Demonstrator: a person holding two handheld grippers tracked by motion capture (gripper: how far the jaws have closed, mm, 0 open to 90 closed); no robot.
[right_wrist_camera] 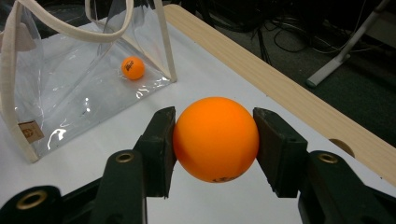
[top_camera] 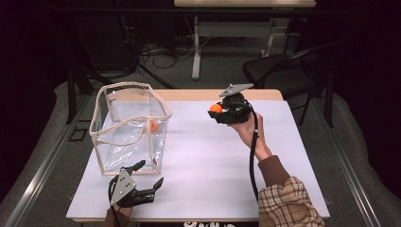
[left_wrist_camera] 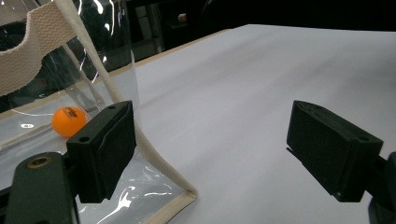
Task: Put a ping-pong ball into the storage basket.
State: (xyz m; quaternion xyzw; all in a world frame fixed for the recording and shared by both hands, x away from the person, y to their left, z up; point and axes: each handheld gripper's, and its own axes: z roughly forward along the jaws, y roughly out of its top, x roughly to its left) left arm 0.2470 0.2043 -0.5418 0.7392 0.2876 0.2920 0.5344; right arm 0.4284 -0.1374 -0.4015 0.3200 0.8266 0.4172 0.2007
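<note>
R gripper (right_wrist_camera: 215, 140) at 1 o'clock over bench (top_camera: 203, 161), jaws clamped on orange ball (right_wrist_camera: 215, 138). L gripper (left_wrist_camera: 212, 154) at 7 o'clock, jaws wide, empty, one seemingly touching clear bag (top_camera: 130, 127). 2nd ball (right_wrist_camera: 133, 68) inside bag.

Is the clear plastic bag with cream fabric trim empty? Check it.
No, a small orange ball lies on the floor of the clear plastic bag.
</note>
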